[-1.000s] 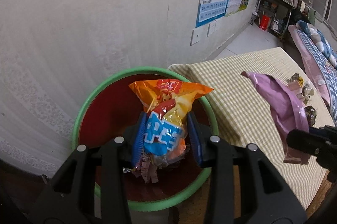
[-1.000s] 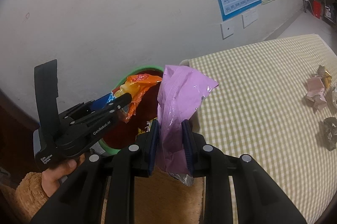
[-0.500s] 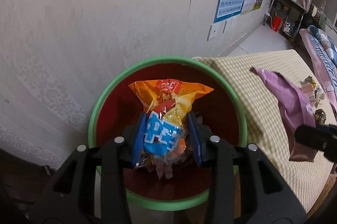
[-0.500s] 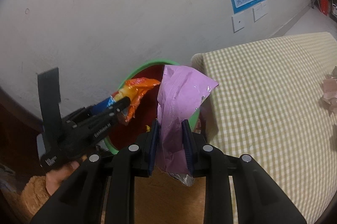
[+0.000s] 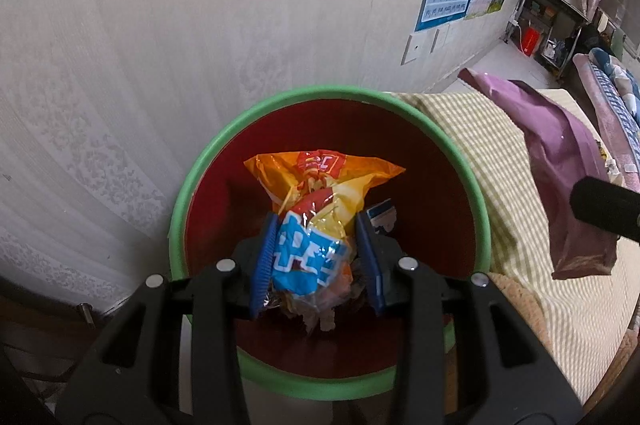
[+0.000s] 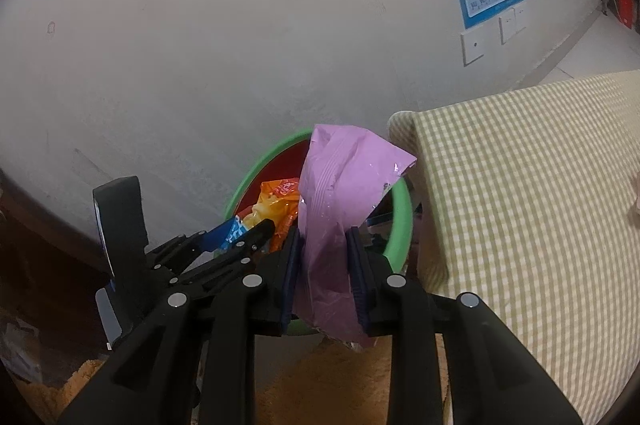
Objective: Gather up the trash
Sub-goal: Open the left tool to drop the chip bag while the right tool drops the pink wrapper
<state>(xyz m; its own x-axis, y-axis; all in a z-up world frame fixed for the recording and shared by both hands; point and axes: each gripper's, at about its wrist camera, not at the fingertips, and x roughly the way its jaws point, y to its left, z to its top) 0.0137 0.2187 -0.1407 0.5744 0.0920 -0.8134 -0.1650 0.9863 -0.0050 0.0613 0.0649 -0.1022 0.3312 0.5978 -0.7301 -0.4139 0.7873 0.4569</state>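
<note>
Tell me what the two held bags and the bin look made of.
Orange snack bag: glossy printed plastic film, crinkled with glare. Purple bag: smooth plastic film, creased, with shiny highlights. Bin: apparently moulded plastic, green rim, red inside, fairly matte.

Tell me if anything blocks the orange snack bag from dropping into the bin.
Nothing visible does. The left gripper holds the orange snack bag directly over the open mouth of the green-rimmed bin; only trash already inside lies below. The purple bag in the right gripper hangs off to the side.
</note>
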